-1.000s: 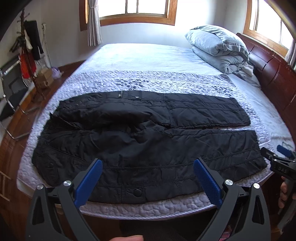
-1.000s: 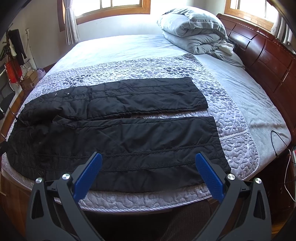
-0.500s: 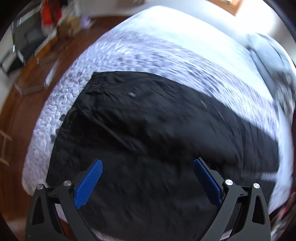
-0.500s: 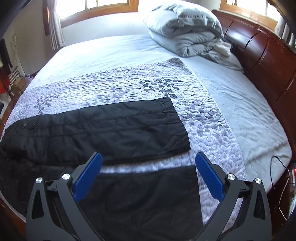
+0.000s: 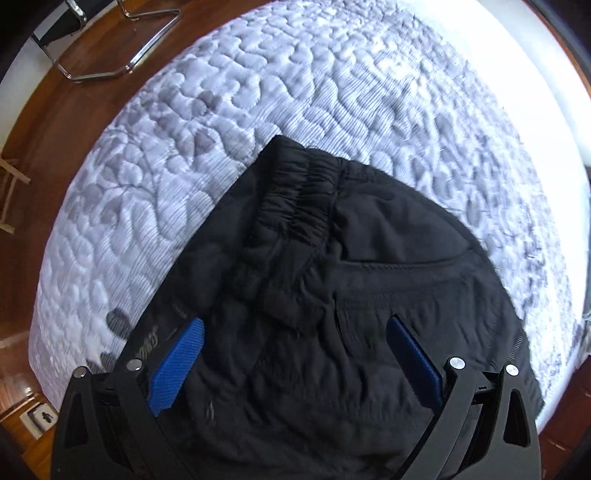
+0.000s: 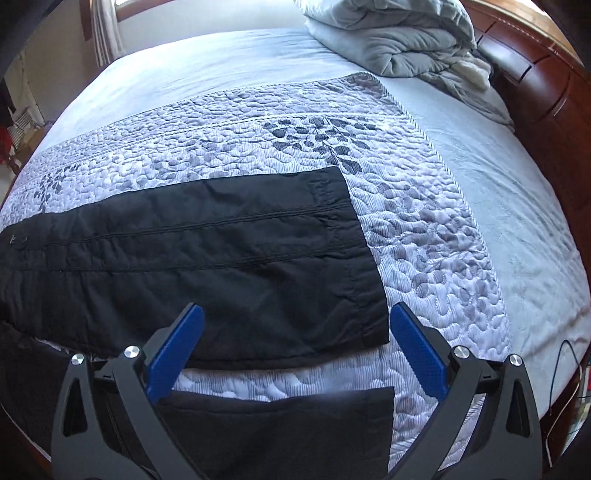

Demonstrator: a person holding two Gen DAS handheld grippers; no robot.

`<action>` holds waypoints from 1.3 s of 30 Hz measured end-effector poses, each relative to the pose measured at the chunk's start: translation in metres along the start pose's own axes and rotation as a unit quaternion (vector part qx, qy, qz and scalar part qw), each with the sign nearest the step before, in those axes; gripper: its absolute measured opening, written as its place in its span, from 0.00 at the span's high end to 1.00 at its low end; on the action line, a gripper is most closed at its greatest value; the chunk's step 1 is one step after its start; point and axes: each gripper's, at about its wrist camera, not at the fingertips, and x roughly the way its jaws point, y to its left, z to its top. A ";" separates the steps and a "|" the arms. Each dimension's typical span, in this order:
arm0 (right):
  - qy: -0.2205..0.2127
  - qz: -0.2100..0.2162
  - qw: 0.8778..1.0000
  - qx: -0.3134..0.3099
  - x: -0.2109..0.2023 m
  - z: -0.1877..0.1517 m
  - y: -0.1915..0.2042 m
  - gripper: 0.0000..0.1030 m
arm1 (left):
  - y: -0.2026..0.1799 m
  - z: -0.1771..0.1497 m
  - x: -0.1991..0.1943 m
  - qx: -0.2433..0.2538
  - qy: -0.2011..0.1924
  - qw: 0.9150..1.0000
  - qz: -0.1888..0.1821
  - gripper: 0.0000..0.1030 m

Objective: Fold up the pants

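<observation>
Black pants (image 6: pixel 207 251) are spread flat on a quilted grey bedspread (image 6: pixel 424 206) on a bed, their long axis running across it, leg cuffs pointed toward the wooden headboard (image 6: pixel 546 74) and the gathered elastic waistband (image 5: pixel 295 210) toward the opposite edge. A small pale mark is seen on the fabric near the left gripper (image 5: pixel 293 354), but no lettering can be read. That gripper is held over the waist end, jaws spread wide, nothing grasped. The right gripper (image 6: pixel 295 339) is held above the cuffs of both legs, jaws likewise released and empty. A folded grey duvet (image 6: pixel 391 33) is piled by the headboard.
</observation>
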 end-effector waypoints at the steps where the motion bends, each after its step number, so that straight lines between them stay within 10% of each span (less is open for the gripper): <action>1: 0.005 0.002 1.000 0.007 0.005 0.002 -0.003 0.02 | -0.001 0.001 0.003 0.005 0.001 1.000 0.006 0.04; 5: 0.016 -0.001 1.000 0.017 0.018 0.007 -0.011 0.02 | -0.011 0.001 0.005 0.029 -0.001 0.999 0.019 0.08; 13: 0.040 0.020 0.997 0.067 0.043 0.027 -0.031 0.02 | -0.019 -0.029 -0.021 0.024 -0.002 0.999 -0.048 0.80; 27: 0.077 0.073 0.990 0.092 0.096 0.079 -0.056 0.02 | -0.038 -0.028 -0.016 0.060 -0.026 0.997 -0.034 0.88; 35: 0.121 0.018 0.991 0.063 0.142 0.111 -0.045 0.04 | -0.039 -0.030 -0.016 0.073 -0.029 0.997 -0.008 0.88; 39: 0.123 0.021 0.991 0.045 0.140 0.117 -0.035 0.51 | -0.045 -0.029 -0.018 0.081 -0.036 0.996 0.006 0.88</action>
